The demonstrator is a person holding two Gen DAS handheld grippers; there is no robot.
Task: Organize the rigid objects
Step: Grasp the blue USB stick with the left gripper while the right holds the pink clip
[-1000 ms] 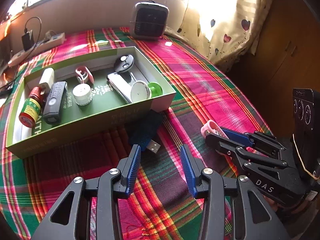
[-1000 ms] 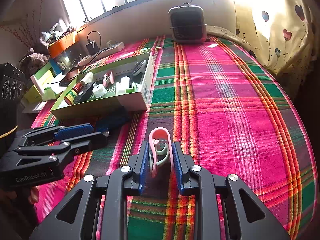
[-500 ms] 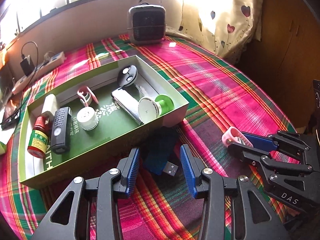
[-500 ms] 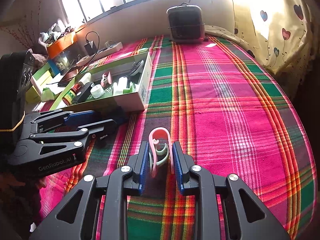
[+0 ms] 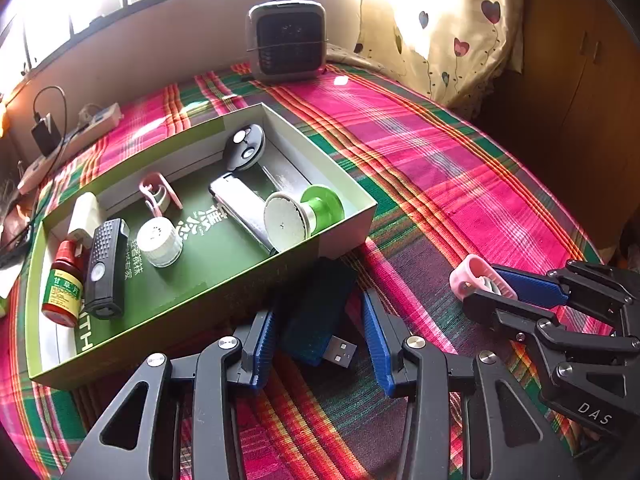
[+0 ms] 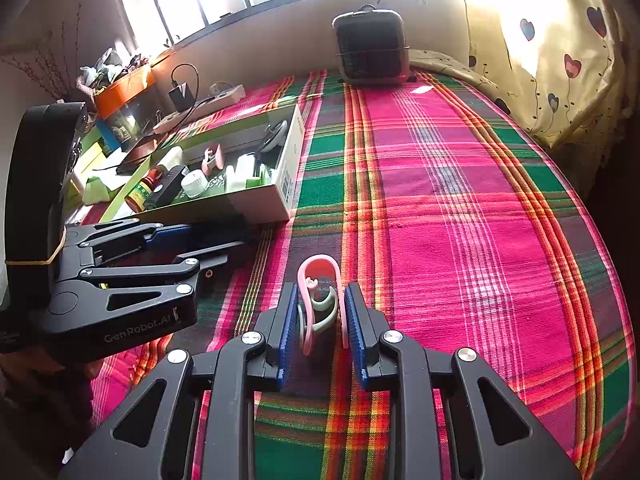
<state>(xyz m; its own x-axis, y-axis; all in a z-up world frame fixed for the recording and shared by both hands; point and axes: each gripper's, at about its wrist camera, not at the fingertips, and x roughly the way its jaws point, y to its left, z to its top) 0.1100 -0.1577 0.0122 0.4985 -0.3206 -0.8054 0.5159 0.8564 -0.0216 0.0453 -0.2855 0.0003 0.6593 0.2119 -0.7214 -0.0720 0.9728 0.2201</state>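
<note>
A dark blue USB stick (image 5: pixel 316 316) lies on the plaid cloth just in front of the green box (image 5: pixel 180 312). My left gripper (image 5: pixel 318 344) is open, with one blue pad on each side of the stick and a gap on both sides. My right gripper (image 6: pixel 322 316) is shut on a pink clip (image 6: pixel 320 268), low over the cloth to the right of the box. In the left wrist view the same clip (image 5: pixel 468 272) sticks out of the right gripper (image 5: pixel 486 286). The left gripper (image 6: pixel 224 240) shows at the left of the right wrist view.
The box holds a red-capped bottle (image 5: pixel 62 288), a black remote (image 5: pixel 106 268), a white cap (image 5: pixel 160 242), another pink clip (image 5: pixel 158 196), a green spool (image 5: pixel 308 216) and a key fob (image 5: pixel 244 152). A small fan (image 5: pixel 288 40) stands at the back, a power strip (image 5: pixel 68 140) at the back left.
My left gripper has moved forward toward the box, so the USB stick now lies between its fingers. The right gripper has kept its hold on the pink clip and barely moved.
</note>
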